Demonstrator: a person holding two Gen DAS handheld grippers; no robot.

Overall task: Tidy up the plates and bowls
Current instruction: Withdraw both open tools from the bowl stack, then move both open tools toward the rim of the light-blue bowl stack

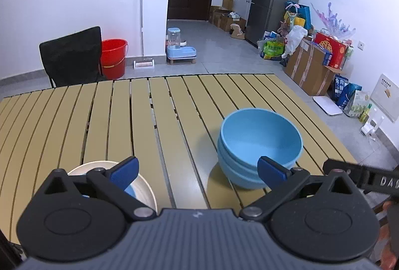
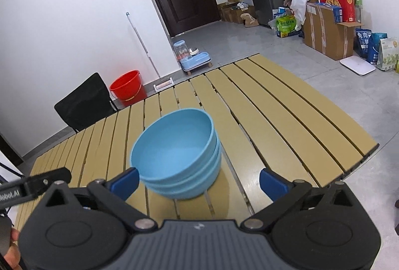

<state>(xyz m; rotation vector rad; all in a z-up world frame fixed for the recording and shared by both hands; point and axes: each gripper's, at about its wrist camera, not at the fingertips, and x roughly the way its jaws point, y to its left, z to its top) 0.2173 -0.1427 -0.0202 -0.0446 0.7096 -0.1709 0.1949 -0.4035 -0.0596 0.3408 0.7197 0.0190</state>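
The slatted table point(image 1: 174, 105) fills most of both views, its tan boards running from near to far with dark gaps between them. On it, toward the right side in the left wrist view, stands the bowl stack point(image 1: 256, 145) — pale blue bowls nested one inside another, upright, rims showing as stepped bands down the outside. At the near left edge lies a cream plate point(image 1: 146, 189), largely hidden behind the left gripper point(image 1: 198, 170), with something blue on it that cannot be made out.

The bowls look like matte plastic: light, stiff, unlikely to break, though the smooth curved wall may slip under a sideways squeeze. The best hold, I judge, is a pinch on the top rim, one finger inside and one outside — or on the whole stack's rim if it is to move as one.

Both grippers have their fingers spread wide and hold nothing. In the right wrist view the right gripper point(image 2: 198, 182) has the stack just beyond its fingers, toward the left one.
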